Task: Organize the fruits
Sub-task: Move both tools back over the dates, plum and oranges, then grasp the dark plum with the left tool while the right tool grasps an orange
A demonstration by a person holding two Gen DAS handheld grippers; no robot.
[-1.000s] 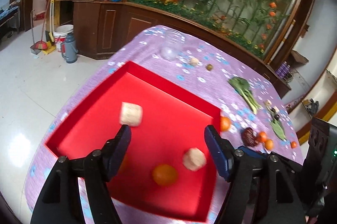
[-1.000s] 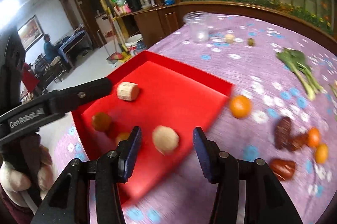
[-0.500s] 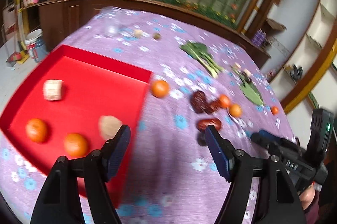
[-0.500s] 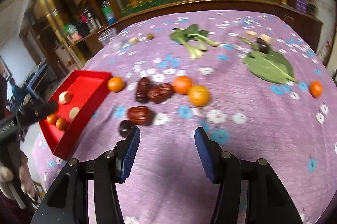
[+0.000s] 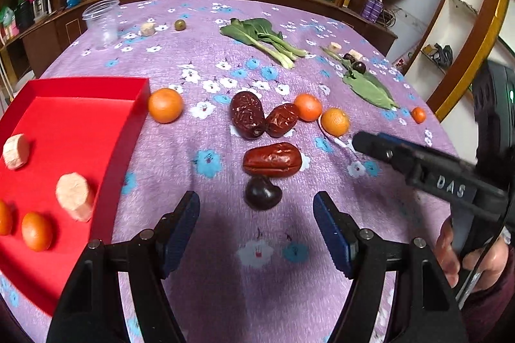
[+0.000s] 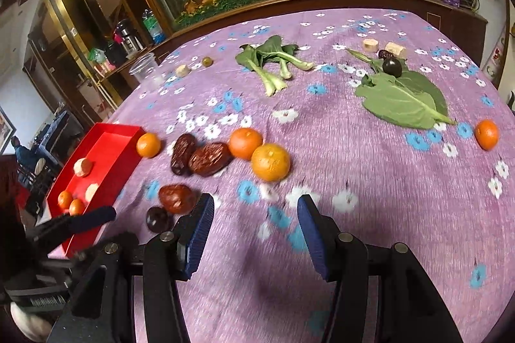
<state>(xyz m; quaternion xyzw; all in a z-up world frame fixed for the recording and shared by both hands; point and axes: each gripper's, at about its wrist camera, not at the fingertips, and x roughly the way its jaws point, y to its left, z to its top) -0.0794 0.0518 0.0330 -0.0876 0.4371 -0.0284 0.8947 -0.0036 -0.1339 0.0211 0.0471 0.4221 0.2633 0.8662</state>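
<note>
A red tray [image 5: 74,130] [image 6: 106,146] at the left holds two oranges and two pale banana pieces. On the purple cloth lie three red dates [image 5: 272,159] [image 6: 209,157], a dark plum [image 5: 262,193] [image 6: 158,218] and several oranges [image 5: 334,121] [image 6: 270,162]. My left gripper [image 5: 256,211] stands open just short of the dark plum, nothing between its fingers. My right gripper [image 6: 254,212] is open above bare cloth, a little short of the nearest orange; in the left wrist view its finger [image 5: 386,149] reaches in from the right near that orange.
Bok choy [image 6: 273,59], a big green leaf [image 6: 402,100], another dark plum [image 6: 392,66] and banana pieces lie further back. A clear plastic cup [image 5: 101,21] stands at the far left. One orange [image 6: 486,133] sits alone at the right. A wooden cabinet rims the table behind.
Both grippers have swung right from over the red tray to the loose fruit on the cloth. Their openings look unchanged.
</note>
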